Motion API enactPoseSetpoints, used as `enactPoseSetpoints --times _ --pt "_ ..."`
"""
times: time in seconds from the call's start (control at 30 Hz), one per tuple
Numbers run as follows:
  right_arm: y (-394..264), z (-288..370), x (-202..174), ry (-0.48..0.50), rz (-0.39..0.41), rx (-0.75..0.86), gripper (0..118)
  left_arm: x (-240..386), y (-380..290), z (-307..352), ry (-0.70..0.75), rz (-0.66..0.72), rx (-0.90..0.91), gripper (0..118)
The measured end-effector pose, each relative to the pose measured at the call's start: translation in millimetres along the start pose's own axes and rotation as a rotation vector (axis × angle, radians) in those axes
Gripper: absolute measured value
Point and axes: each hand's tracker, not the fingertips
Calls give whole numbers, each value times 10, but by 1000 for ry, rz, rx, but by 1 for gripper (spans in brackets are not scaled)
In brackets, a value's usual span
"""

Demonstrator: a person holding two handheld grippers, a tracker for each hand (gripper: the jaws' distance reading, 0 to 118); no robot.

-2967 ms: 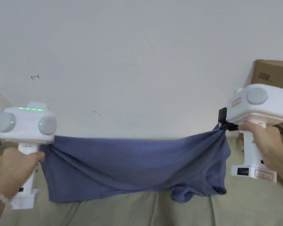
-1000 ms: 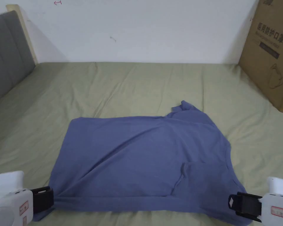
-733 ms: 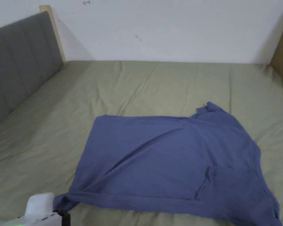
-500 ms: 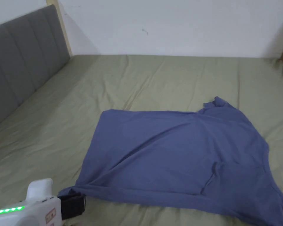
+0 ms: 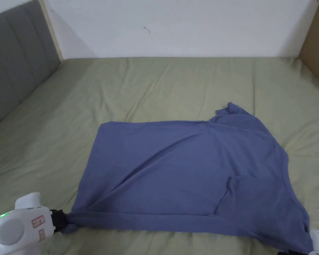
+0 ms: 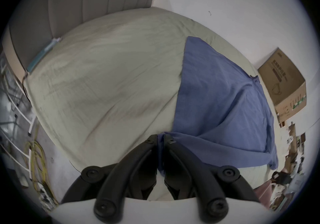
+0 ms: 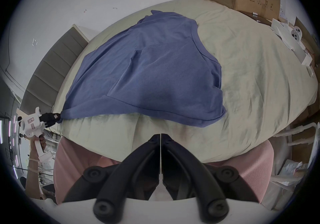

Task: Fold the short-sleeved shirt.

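**A:** Where did you have things at that point?

**B:** You had the bed point(image 5: 175, 83) carrying the blue short-sleeved shirt point(image 5: 188, 172), spread nearly flat near the front edge, collar end to your right and hem to your left. One sleeve poked up at the far side, and creases ran across the body.

**A:** Any fold made?

**B:** None that I could judge. You had only laid it out; smoothing, sleeves and body folds all remained.

**A:** And the tongs?

**B:** Your left tongs point(image 6: 160, 138) were clamped on the near hem corner, pulling it taut. Your right tongs point(image 7: 161, 137) were closed on nothing, hanging just off the bed's near edge, apart from the cloth.
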Motion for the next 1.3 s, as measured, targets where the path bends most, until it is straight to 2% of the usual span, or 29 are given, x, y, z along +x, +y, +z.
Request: enactPoseSetpoints --times 0.13,0.2,0.23,0.3,0.33,0.47,0.53,0.57,0.6,0.63,0.67,0.73,0.9,1.03,1.13,1.23,1.3 --pt "43 80 47 3 1 28 2 141 14 176 0 -47 22 6" --pt "89 111 122 -31 42 76 5 153 29 237 3 -50 31 6" --pt "114 129 133 -58 56 92 21 192 14 284 -1 -50 30 6" --pt "185 85 207 -108 80 92 90 225 5 328 -1 -64 38 6" --pt "230 26 263 -128 76 74 92 242 4 343 4 -75 39 6" --pt "346 -187 501 -122 0 38 90 389 -56 452 20 -105 29 6" --pt "349 -255 576 -88 -10 29 61 347 -45 415 19 -94 19 6" --pt "326 -267 572 -58 0 33 51 349 -60 426 18 -85 17 6" --pt "312 -284 559 -67 5 32 51 350 -76 440 16 -77 16 6" --pt "295 -295 538 -93 6 26 24 331 -57 436 17 -73 13 6" --pt "274 -282 543 -83 7 33 14 337 -67 449 18 -74 12 6" --pt "249 -183 503 -52 2 73 9 363 -79 480 22 -84 6 6" --pt "419 81 496 -13 -22 109 8 427 10 525 39 -134 18 6" --pt "803 196 482 20 -21 151 8 518 236 561 35 -169 39 6" --pt "1239 122 409 17 -18 167 8 627 530 493 48 -213 65 6" --pt "1660 -125 363 -28 22 160 8 731 851 296 38 -230 88 6" --pt "1870 -342 373 -27 -10 130 8 823 1015 105 50 -234 82 6"
